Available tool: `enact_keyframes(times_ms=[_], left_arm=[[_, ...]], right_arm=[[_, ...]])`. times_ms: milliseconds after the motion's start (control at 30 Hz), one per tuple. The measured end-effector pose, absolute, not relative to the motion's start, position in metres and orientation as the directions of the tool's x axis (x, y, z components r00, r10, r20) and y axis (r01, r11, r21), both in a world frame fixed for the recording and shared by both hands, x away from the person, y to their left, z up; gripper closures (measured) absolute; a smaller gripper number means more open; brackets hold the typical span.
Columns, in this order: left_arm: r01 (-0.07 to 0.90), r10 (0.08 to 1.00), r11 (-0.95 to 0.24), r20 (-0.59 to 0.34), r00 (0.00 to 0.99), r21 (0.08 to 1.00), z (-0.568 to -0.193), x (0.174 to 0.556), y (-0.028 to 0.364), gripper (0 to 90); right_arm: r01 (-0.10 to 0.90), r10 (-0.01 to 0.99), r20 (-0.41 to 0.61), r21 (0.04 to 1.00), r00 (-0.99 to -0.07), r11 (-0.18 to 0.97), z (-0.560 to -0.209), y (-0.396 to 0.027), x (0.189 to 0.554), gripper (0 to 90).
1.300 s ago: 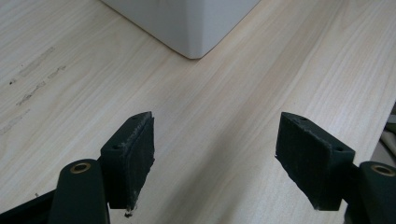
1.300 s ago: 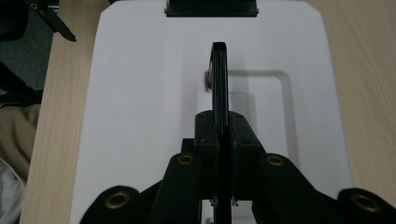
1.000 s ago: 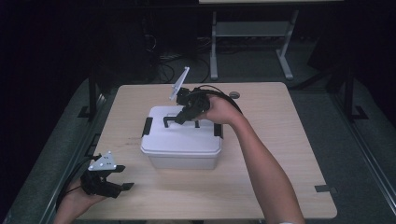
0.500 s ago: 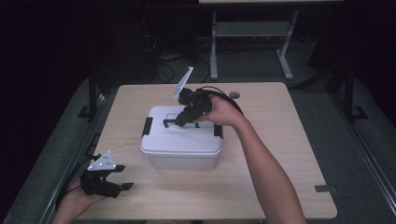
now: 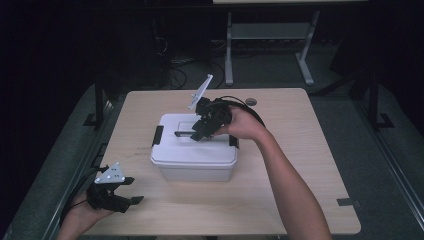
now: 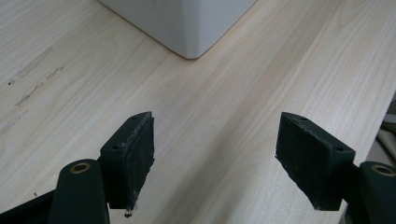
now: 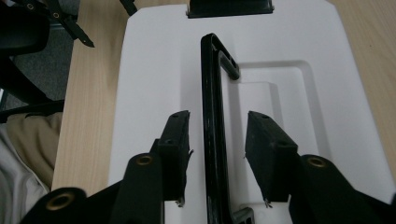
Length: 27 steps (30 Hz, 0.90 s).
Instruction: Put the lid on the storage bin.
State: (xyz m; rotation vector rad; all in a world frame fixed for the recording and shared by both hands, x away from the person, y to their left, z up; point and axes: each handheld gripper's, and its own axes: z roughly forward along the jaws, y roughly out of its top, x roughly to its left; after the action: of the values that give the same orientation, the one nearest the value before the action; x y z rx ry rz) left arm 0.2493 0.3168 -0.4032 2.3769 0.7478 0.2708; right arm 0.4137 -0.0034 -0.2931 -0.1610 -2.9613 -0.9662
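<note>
We see one light wooden table w/ rounded corners [image 5: 300, 200], the biggest thing here, and on it one white plastic storage box w/ a lid [image 5: 195, 160], set a bit left of the table's middle. The lid carries one black plastic carry handle [image 7: 212, 140], standing up on edge along the lid's recess, plus two black side latches [image 5: 157, 136], one at each short end. Behind the table, on the dark floor, we count one grey metal stand w/ two legs [image 5: 270, 35] and a tangle of cables, well apart from the box. One small round dark disc [image 5: 251, 101] sits near the table's far edge, and one dark strip of tape [image 5: 347, 202] near its right front corner. Nothing stands between the box and either tool.

Two grippers in all. The right gripper [image 7: 217, 135], held in the right hand [image 5: 240, 122], comes in over the lid from the box's right side, forearm stretched across the table from the bottom edge, grey plate tilted up toward the far side. Its jaws have just been opening: they straddle the handle, one pad either side, w/ a gap on both sides, so no grip now. The left gripper [image 6: 215, 154] rests low at the table's front left corner in the left hand [image 5: 82, 212], pointing toward the box's near corner, jaws wide apart w/ bare tabletop betw. them.
</note>
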Motion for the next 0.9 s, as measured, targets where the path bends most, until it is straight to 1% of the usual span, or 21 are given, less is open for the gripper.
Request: enact_keyframes(times_ms=[200, 667, 900], left_arm=[[0.446, 0.574, -0.640, 0.004, 0.819, 0.626, -0.403, 0.249, 0.317, 27.7], [0.449, 0.579, -0.636, 0.004, 0.815, 0.627, -0.403, 0.249, 0.318, 27.5], [0.451, 0.580, -0.637, 0.003, 0.815, 0.625, -0.404, 0.249, 0.318, 27.4]], right_arm=[[0.107, 0.104, 0.039, 0.590, -0.994, 0.800, -0.290, -0.008, 0.409, 54.8], [0.117, 0.128, 0.026, 0.606, -0.991, 0.787, -0.280, -0.018, 0.403, 52.4], [0.130, 0.145, 0.026, 0.617, -0.989, 0.776, -0.276, -0.026, 0.401, 49.9]])
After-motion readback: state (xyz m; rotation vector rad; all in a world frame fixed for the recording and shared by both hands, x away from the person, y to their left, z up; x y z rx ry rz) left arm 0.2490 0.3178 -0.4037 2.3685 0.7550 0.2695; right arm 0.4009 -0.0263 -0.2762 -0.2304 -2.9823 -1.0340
